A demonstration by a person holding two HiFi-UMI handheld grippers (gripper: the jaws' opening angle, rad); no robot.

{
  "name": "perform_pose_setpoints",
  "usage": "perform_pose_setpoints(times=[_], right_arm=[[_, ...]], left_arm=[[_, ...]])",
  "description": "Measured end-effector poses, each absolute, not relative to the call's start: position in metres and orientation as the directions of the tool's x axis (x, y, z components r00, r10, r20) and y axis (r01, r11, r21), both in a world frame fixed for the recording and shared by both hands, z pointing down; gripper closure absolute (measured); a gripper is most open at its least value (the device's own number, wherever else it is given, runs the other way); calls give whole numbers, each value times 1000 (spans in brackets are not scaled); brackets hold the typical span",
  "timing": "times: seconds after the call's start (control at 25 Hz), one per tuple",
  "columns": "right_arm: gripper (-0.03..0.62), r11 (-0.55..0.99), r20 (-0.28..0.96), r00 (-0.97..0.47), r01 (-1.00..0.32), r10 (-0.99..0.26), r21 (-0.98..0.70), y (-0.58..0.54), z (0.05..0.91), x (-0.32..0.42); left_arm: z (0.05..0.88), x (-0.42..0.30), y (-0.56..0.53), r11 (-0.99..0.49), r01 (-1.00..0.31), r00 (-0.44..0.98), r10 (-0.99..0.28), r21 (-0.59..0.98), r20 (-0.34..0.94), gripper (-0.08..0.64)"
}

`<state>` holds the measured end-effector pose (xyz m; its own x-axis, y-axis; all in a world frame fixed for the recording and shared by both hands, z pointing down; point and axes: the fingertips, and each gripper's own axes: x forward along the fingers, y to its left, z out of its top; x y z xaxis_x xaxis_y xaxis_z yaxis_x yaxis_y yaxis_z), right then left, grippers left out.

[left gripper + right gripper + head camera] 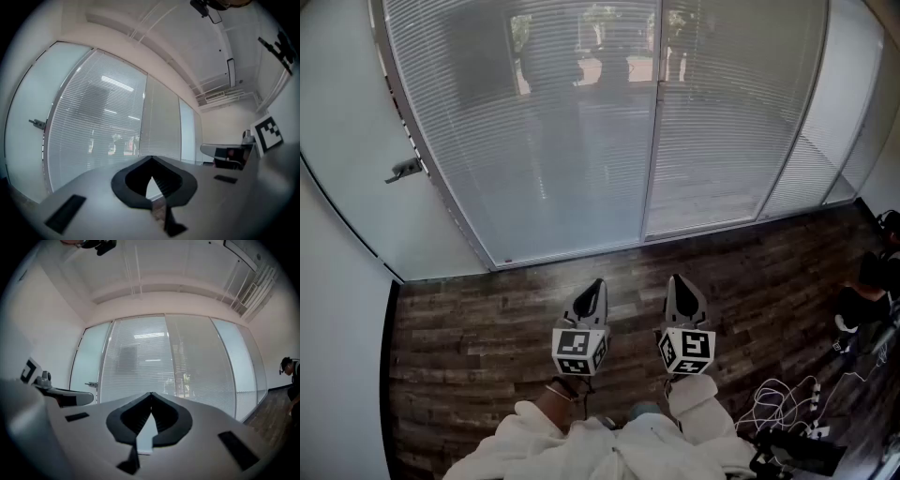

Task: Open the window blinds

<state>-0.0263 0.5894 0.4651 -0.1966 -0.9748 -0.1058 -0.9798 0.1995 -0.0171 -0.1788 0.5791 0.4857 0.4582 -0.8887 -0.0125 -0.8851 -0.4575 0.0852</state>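
- Floor (487, 319): dark wood planks, running up to the foot of the glazed wall.
- Frosted glass door (356, 141): left of the window, with a lever handle (405, 170) near its right edge.
- White cables (783, 398): loose coils lying on the floor, lower right.
- Person (870, 286): partly in view at the right edge, in dark clothing.
- Ceiling (154, 268): white, with a slatted vent (255, 291) at its right side.

The floor (487, 319) beneath me is dark wood-grain plank, with boards running left to right in the head view. At its lower right, a loose tangle of white cables (773, 398) lies on the planks, just beside black equipment (797, 452). A person (870, 286) in dark clothing occupies the right edge.
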Motion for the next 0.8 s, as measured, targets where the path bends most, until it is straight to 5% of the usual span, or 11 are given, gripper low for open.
perform_pose_setpoints(times=[0.4, 0.8], right_arm=[[581, 217, -77, -214, -976, -974, -35, 498, 485, -5], [581, 258, -70, -255, -965, -965, -42, 286, 470, 52]], left_arm=[[504, -149, 499, -456, -886, 458, -889, 79, 10, 561], [489, -92, 294, -393, -916, 394, -919, 81, 4, 561]])
